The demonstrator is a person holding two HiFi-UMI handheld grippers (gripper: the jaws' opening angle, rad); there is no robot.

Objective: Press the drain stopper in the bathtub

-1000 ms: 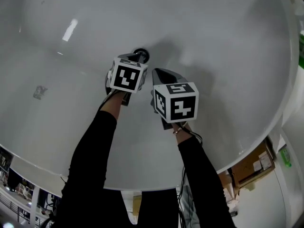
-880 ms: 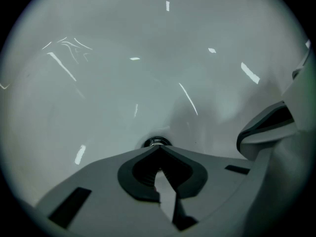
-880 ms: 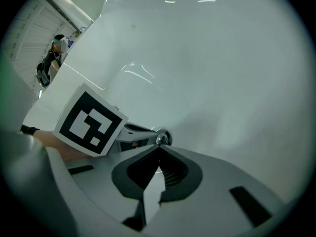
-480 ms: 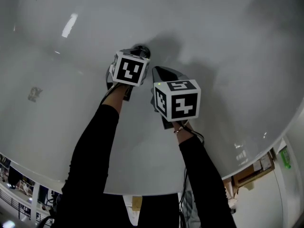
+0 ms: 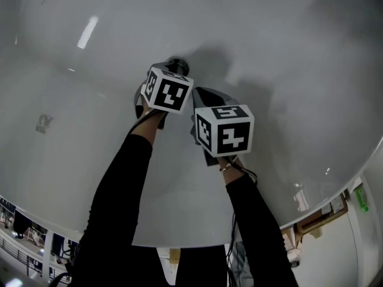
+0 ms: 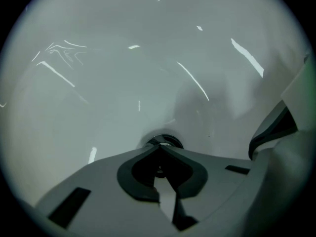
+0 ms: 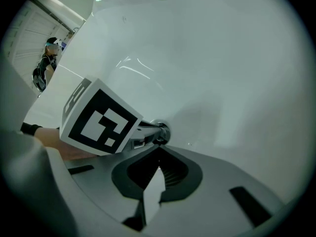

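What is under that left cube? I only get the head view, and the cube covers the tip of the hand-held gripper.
Observer: The left gripper view shows the left hand-held gripper with its jaws shut, tips right at the drain stopper.
Operator: Is the other one holding something?
Observer: No. The right gripper view shows the right hand-held gripper shut on nothing.
Operator: What is the stopper like?
Observer: From the right gripper view, shiny metal, set in the white bathtub.
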